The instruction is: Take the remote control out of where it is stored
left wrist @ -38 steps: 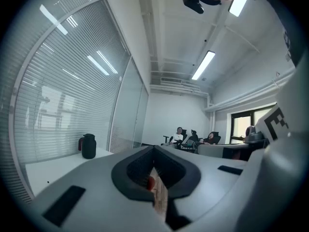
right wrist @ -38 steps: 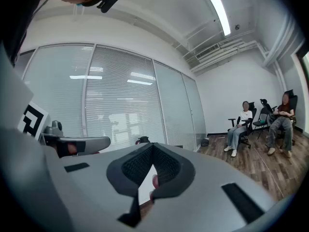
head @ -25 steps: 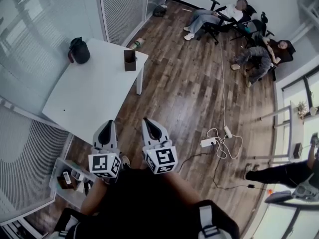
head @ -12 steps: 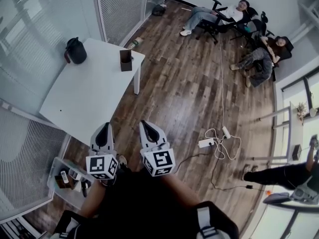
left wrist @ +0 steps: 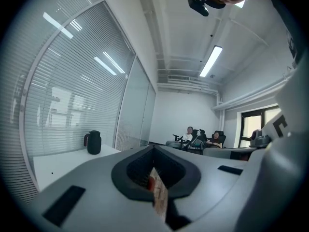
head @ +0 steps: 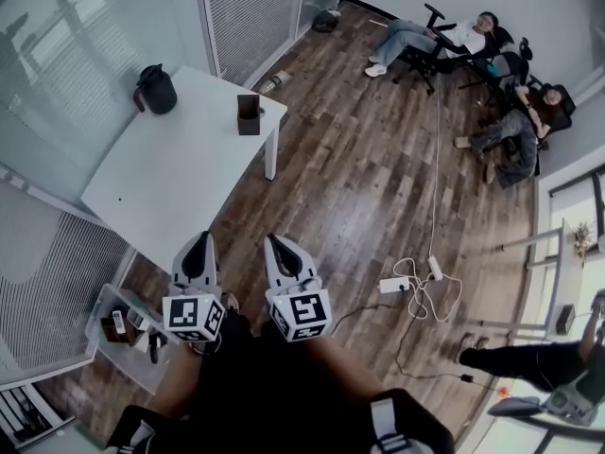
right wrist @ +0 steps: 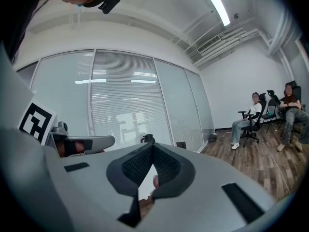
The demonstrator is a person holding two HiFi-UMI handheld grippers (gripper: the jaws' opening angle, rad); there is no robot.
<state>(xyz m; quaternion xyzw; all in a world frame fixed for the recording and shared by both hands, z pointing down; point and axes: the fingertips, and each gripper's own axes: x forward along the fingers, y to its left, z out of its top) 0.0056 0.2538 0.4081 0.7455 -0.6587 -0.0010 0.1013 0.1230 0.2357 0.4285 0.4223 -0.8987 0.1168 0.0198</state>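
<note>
Nearest, short of the near corner of the white table point(head: 180, 178): left gripper point(head: 201, 241) and right gripper point(head: 280, 244), side by side and pointed out level. Jaws on each pressed together at the tips, nothing between them. Not yet reaching for anything.

Low down, just beside the table's near-left corner: a small open rack point(head: 142, 375) with a white oblong piece point(head: 117, 322) in it. Possibly the remote control, but too small to be sure. At the table's far right edge: a dark upright holder point(head: 249, 114), the other likely storage place, contents hidden. At the table's far left corner: a black jug point(head: 157, 88). Well beyond the table, across the wood floor point(head: 359, 187): seated people point(head: 454, 38).

To do this step well:
- Settle first on the right container, then step close.
- Spread one pair of jaws wide before arriving.
- Come in along the remote's length, close across its narrow sides, and lift straight out.
- Steady the container with the other tool, since it will probably tip or drag if light.
</note>
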